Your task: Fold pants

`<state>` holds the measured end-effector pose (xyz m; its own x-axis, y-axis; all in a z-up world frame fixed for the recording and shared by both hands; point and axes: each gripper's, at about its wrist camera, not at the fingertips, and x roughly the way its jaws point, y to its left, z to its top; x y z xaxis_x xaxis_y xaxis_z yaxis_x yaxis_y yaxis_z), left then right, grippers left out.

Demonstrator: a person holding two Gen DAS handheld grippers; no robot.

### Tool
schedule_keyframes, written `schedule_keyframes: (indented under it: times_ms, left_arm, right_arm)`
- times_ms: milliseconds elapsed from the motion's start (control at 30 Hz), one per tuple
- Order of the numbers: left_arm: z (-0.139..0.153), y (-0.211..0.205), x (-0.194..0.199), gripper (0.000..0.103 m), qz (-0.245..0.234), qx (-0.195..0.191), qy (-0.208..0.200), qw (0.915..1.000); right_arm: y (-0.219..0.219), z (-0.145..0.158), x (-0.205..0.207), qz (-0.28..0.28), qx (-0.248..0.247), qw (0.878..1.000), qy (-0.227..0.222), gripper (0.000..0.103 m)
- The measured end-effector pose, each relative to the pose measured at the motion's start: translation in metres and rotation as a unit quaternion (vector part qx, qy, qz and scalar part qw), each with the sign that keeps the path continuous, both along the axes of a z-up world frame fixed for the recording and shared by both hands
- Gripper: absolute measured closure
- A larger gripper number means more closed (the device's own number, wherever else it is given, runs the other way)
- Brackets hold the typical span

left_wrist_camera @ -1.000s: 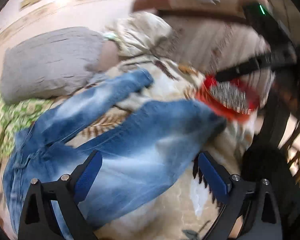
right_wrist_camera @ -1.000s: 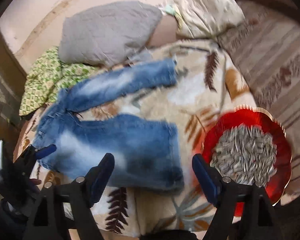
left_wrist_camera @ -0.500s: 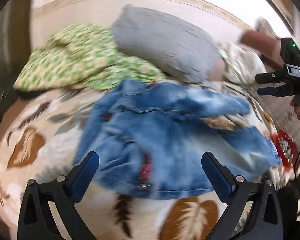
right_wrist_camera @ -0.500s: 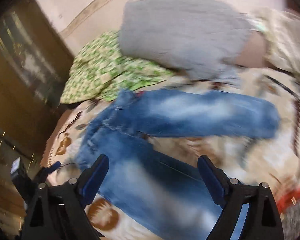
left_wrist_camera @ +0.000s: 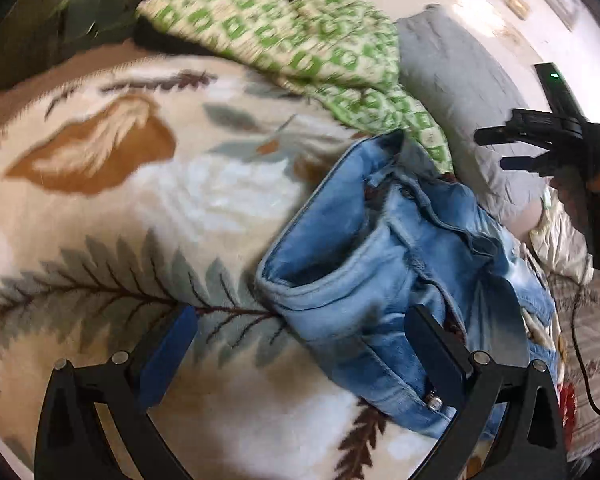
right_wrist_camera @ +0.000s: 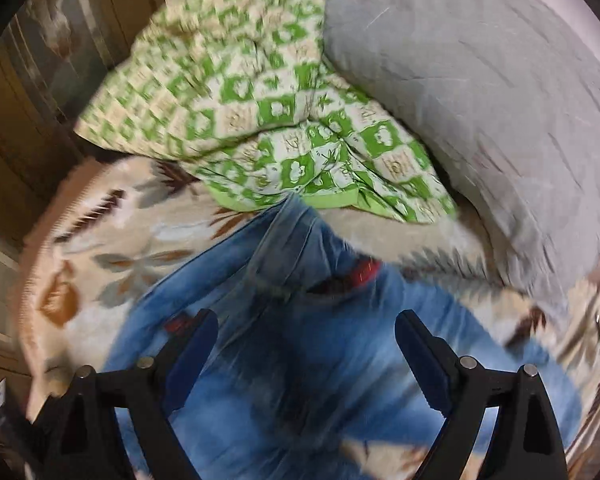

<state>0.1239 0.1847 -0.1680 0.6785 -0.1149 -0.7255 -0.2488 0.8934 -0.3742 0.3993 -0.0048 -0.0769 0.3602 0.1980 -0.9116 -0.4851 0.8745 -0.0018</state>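
Note:
Blue jeans (left_wrist_camera: 380, 272) lie on a leaf-patterned blanket (left_wrist_camera: 140, 208), waistband toward me in the left wrist view. My left gripper (left_wrist_camera: 300, 332) is open and empty, low over the blanket at the waistband's near corner. My right gripper (right_wrist_camera: 306, 332) is open and empty above the upper part of the jeans (right_wrist_camera: 300, 340), which is motion-blurred. The right gripper also shows in the left wrist view (left_wrist_camera: 508, 150), held in a hand at the right, above the jeans.
A green-and-white checked cloth (right_wrist_camera: 260, 120) and a grey pillow (right_wrist_camera: 480, 92) lie just beyond the jeans' waist. A cream pillow (left_wrist_camera: 560, 240) and a black cable (left_wrist_camera: 580, 360) are at the right. Dark wooden furniture (right_wrist_camera: 20, 120) stands left of the bed.
Both grippers have swung from the leg end and the red plate of seeds toward the waistband end and come lower. Both stay open. The jeans have not moved.

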Motion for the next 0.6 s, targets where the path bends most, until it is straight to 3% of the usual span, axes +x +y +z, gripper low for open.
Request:
schedule_keyframes:
  times_ms: [300,333,367,400,433,467,500,600]
  left_arm:
    - [0.0,-0.016,0.009,0.0,-0.005,0.01,-0.034,0.9994]
    - [0.001,-0.017,0.008,0.004,-0.003,0.011,-0.036,0.9993]
    - [0.001,-0.019,0.007,0.01,-0.004,0.013,-0.037,0.9992]
    - [0.002,-0.02,0.008,0.031,-0.002,0.022,-0.032,0.9993]
    - [0.001,-0.02,0.007,0.047,0.005,0.036,-0.024,0.9991]
    - [0.0,-0.019,0.007,0.055,0.007,0.044,-0.02,0.9988]
    - [0.0,-0.018,0.006,0.075,0.005,0.041,-0.019,0.999]
    - [0.004,-0.015,0.002,0.087,-0.003,0.026,-0.033,0.9991]
  right_arm:
    - [0.068,-0.068,0.056,0.015,-0.092,0.996,-0.013,0.011]
    - [0.074,-0.077,0.06,0.012,-0.112,0.994,-0.014,0.012]
    - [0.076,-0.081,0.062,0.011,-0.12,0.993,-0.018,0.018]
    - [0.077,-0.085,0.062,0.011,-0.124,0.992,-0.021,0.028]
    - [0.076,-0.089,0.064,0.013,-0.12,0.993,-0.014,0.06]
    - [0.076,-0.093,0.065,0.01,-0.125,0.992,-0.009,0.071]
    - [0.074,-0.097,0.065,0.012,-0.134,0.991,-0.016,0.073]
    - [0.074,-0.098,0.06,0.027,-0.145,0.988,-0.033,0.081]
